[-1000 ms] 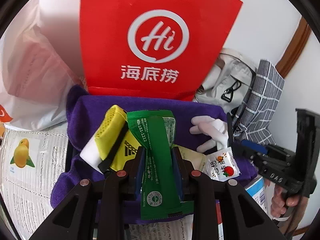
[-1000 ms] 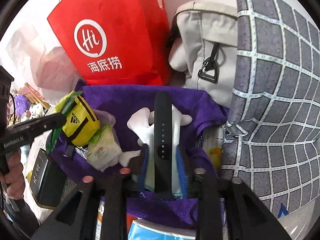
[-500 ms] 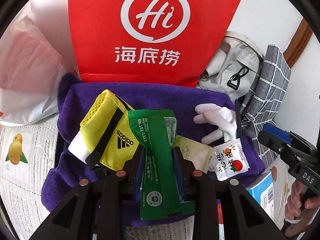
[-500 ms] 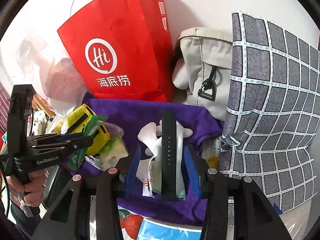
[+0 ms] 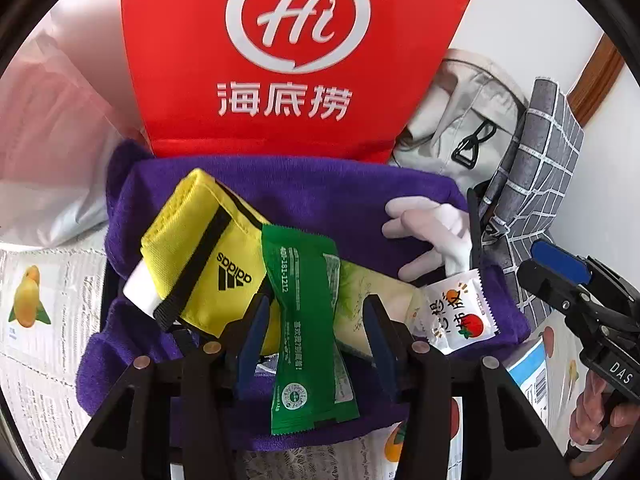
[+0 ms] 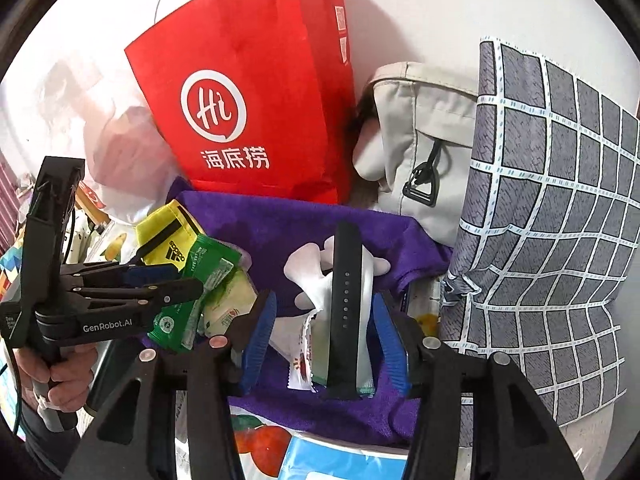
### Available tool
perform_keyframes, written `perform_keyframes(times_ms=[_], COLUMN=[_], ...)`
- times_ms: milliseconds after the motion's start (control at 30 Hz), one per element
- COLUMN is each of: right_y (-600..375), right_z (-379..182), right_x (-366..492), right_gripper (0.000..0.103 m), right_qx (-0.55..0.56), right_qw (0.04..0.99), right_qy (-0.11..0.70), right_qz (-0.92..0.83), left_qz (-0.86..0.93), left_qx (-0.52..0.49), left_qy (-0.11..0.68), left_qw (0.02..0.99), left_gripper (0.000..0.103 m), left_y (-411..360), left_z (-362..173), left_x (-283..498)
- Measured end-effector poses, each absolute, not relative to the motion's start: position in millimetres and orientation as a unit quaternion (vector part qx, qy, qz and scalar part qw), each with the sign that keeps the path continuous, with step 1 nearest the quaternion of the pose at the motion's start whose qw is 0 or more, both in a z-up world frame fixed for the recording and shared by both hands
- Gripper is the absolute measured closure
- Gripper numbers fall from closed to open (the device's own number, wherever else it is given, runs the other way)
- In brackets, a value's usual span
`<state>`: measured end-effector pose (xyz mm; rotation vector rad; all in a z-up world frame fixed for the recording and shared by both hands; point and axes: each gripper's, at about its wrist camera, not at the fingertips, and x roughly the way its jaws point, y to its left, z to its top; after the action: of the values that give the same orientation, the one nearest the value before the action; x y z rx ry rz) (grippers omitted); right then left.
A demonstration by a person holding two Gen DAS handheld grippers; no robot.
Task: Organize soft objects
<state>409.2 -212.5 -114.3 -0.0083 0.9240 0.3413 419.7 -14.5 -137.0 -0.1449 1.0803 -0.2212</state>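
Left gripper [image 5: 316, 312] spread, blue pads clear on both sides of a green sachet [image 5: 308, 328] lying lengthwise between them on the purple towel [image 5: 320, 196], near its front edge. Just left of the sachet, touching it, a yellow Adidas pouch [image 5: 200, 256] tilted over a white roll. To the right, a pale green packet [image 5: 376, 300], then a small white tomato sachet [image 5: 460, 316] at the towel's right edge. Right gripper [image 6: 325, 328] likewise spread, pads apart from a black strap [image 6: 346, 304] resting on a white plush toy [image 6: 308, 276] near the towel's right side. Behind the towel's back edge, upright, a red paper bag [image 6: 256, 100]; beside it a beige bag [image 6: 424, 140] and grey checked cloth [image 6: 552, 200].
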Motion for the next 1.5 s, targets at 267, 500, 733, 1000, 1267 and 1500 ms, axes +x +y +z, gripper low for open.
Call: perform_keyframes(times_ms=[267,500,733,1000,1267,1500], right_y=[-206.5,-198.2,-201.6,-210.2,-215.4,-219.0], right_z=[-99.6,-68.8,-48.0,-23.1,-20.6,-7.3], right_x=[394.7,365.6,325.3,238.3,163.9,98.5], right_gripper=[0.022,0.021,0.013,0.004,0.0,0.0], right_qx=[-0.015,-0.047,-0.008,0.003,0.008,-0.009], right_qw=[0.89,0.911,0.904,0.915,0.915,0.925], right_qy=[0.434,0.399,0.415,0.396,0.399,0.379], right_qz=[0.141,0.095,0.1,0.071,0.058,0.033], left_qz=[-0.098,-0.077,-0.05,-0.054,-0.046,-0.01], left_qx=[-0.065,-0.045,0.0,-0.01,-0.018,-0.017], left_qy=[0.498,0.475,0.434,0.441,0.423,0.407], left_qw=[0.859,0.876,0.9,0.896,0.905,0.913], left_gripper=[0.048,0.044,0.026,0.025,0.02,0.013], left_y=[-11.2,-14.2,-19.5,-19.6,-22.6,-23.8], left_z=[-120.6,-92.6,-51.2,-35.9,-18.3,-10.9], left_x=[411.3,393.7,355.2,274.0,175.0,110.4])
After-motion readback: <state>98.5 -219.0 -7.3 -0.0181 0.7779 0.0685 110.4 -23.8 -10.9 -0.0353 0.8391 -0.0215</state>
